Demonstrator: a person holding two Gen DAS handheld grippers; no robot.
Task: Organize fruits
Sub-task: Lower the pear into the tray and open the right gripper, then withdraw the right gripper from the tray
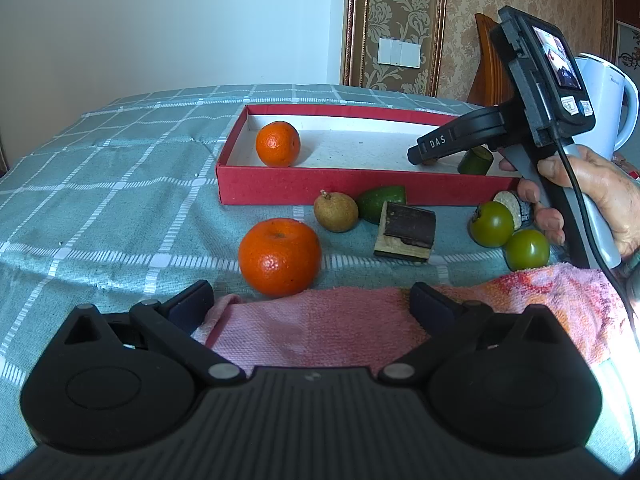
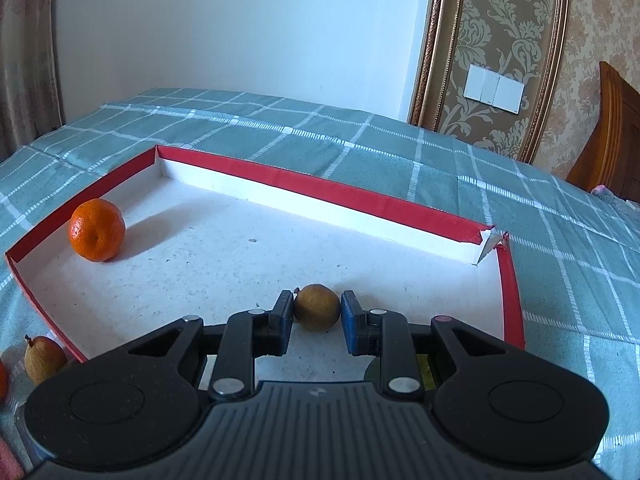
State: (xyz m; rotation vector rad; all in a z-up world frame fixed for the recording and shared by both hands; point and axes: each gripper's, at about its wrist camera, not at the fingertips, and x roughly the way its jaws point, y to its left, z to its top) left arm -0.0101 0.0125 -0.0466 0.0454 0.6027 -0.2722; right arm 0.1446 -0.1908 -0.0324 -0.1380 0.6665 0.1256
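Note:
A red box with a white floor holds a tangerine, also in the right wrist view. My right gripper is inside the box, its pads against both sides of a small brown fruit just above the floor. My left gripper is open and empty over a pink towel. In front of the box lie a second tangerine, a brown fruit, a green avocado piece, a dark cut block and two green round fruits.
A green checked cloth covers the table. A white kettle stands at the far right. A green cut piece lies in the box under the right gripper. A wooden chair stands beyond the table.

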